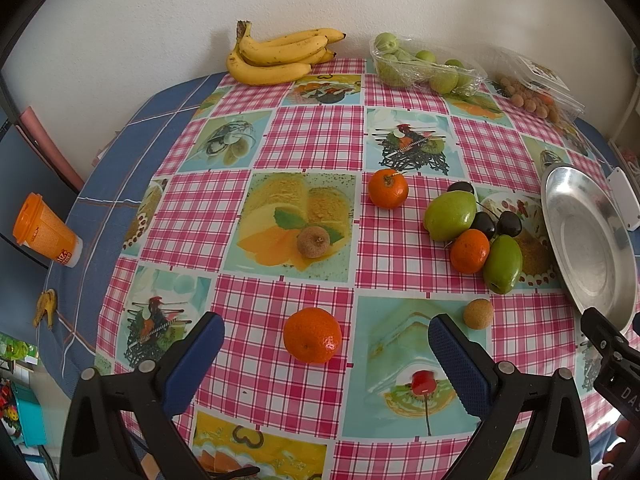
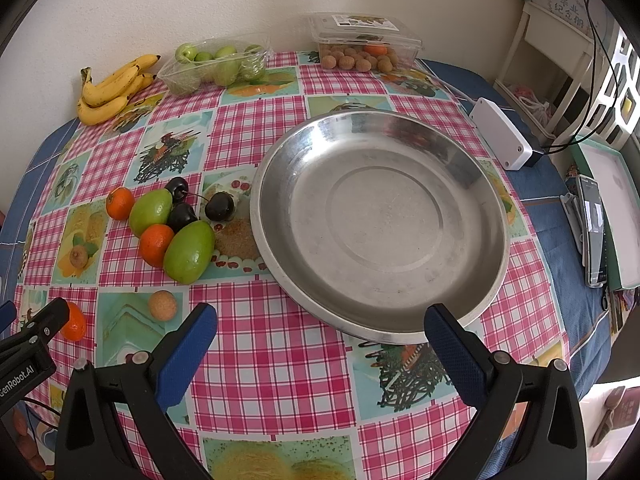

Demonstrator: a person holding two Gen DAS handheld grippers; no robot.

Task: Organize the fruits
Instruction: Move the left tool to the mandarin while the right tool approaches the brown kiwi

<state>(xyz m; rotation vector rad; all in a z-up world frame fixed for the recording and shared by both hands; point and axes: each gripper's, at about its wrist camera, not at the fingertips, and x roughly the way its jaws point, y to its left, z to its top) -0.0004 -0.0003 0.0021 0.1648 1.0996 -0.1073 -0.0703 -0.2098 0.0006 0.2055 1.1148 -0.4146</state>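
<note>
An empty metal plate (image 2: 472,280) sits on the checked tablecloth; its rim also shows in the left wrist view (image 1: 568,216). Left of it lies a cluster: two green fruits (image 2: 189,252), tangerines (image 2: 155,243) and dark cherries (image 2: 219,206). My left gripper (image 1: 326,338) is open, with a tangerine (image 1: 313,334) on the table between its fingers. A small tan round fruit (image 1: 478,313) lies just right of it, and a brown one (image 1: 313,242) further ahead. My right gripper (image 2: 320,330) is open and empty, just before the plate's near rim.
Bananas (image 1: 280,54), a clear tray of green fruits (image 1: 424,66) and a clear box of small brown fruits (image 2: 360,46) line the back wall. An orange cup (image 1: 44,232) stands at the left edge. A white box (image 2: 502,138) and a phone (image 2: 594,228) lie at the right.
</note>
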